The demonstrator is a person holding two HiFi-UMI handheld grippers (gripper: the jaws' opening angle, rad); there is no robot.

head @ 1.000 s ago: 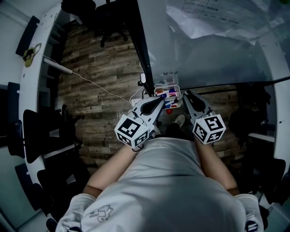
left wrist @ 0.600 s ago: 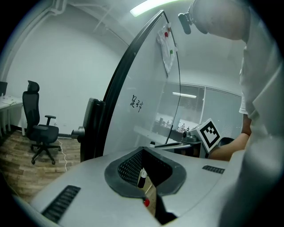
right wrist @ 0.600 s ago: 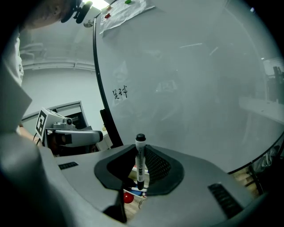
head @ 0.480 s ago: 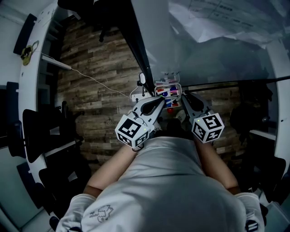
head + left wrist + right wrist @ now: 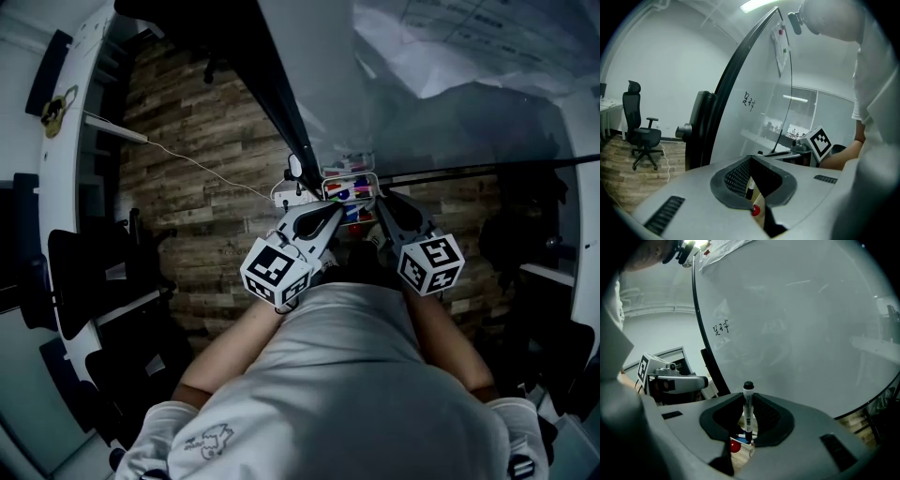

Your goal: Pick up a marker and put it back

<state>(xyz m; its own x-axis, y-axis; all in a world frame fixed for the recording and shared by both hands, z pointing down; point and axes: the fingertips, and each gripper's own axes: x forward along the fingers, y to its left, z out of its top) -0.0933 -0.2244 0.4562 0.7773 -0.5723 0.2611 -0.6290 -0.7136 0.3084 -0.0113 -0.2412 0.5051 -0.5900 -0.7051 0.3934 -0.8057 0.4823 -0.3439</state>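
Observation:
A black-capped white marker (image 5: pixel 748 411) stands upright between the jaws of my right gripper (image 5: pixel 748 397), which is shut on it; its cap pokes above the jaws. The whiteboard (image 5: pixel 797 324) is just ahead, with a small scribble on it. In the head view the marker tray (image 5: pixel 349 174) holds several coloured markers (image 5: pixel 345 193), and my right gripper (image 5: pixel 382 197) points at its right end. My left gripper (image 5: pixel 333 208) sits just below the tray, its jaws meeting at the tips (image 5: pixel 751 159) with nothing held. Through its gap I see a marker-like stick and a red ball (image 5: pixel 755 210) below.
The whiteboard's black stand post (image 5: pixel 701 126) rises to the left of the board. An office chair (image 5: pixel 644 136) stands on the wooden floor (image 5: pixel 206 187), crossed by a thin white cable (image 5: pixel 206 169). The person's torso fills the lower head view.
Almost nothing differs. Both grippers stay in front of the tray; the head view has drifted slightly, so the tray sits a little higher in the picture.

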